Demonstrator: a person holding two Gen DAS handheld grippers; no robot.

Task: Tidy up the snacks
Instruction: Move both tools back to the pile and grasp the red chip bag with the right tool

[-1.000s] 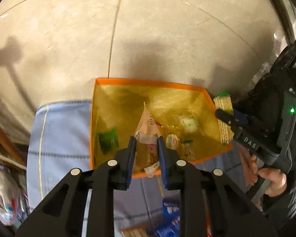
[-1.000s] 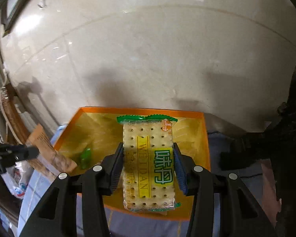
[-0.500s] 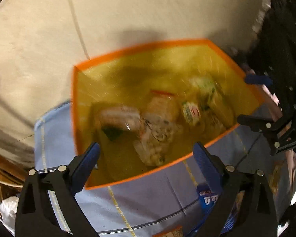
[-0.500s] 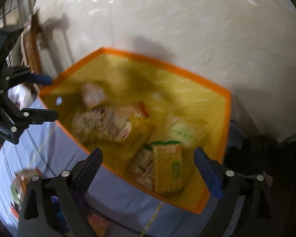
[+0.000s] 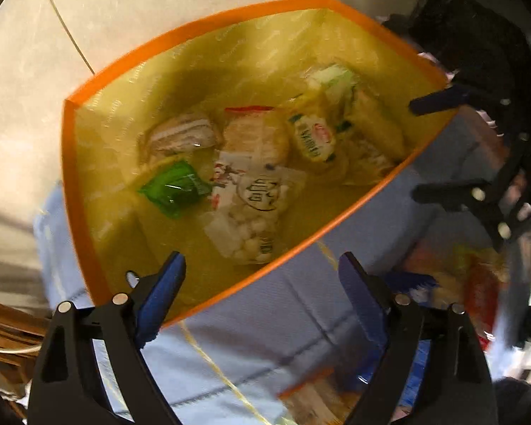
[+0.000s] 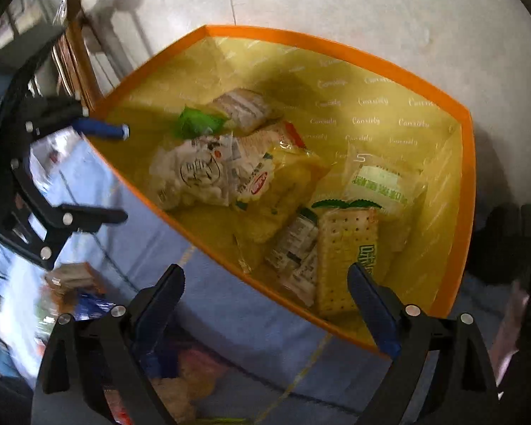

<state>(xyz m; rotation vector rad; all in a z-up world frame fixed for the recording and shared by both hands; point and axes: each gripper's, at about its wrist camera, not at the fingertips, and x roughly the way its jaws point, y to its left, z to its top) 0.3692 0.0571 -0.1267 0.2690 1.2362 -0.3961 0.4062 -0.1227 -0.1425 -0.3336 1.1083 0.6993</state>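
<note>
Both tongs, left [image 5: 262, 292] and right [image 6: 265, 295], gape empty; cracker pack [image 6: 343, 251] lies lengthwise, green end seemingly away, in bin [image 6: 464, 191].

Clearance around my claws:
- yellow box [image 5: 88, 191], open top: I can go straight down into it; orange rim all round.
- box floor, left near corner: bare.
- floor middle and right: heaped snack packets [image 6: 237, 173], cracker pack [image 6: 343, 248] propped at the near wall.
- loose packets [image 6: 77, 283] crowd the blue cloth [image 5: 301, 318].
</note>
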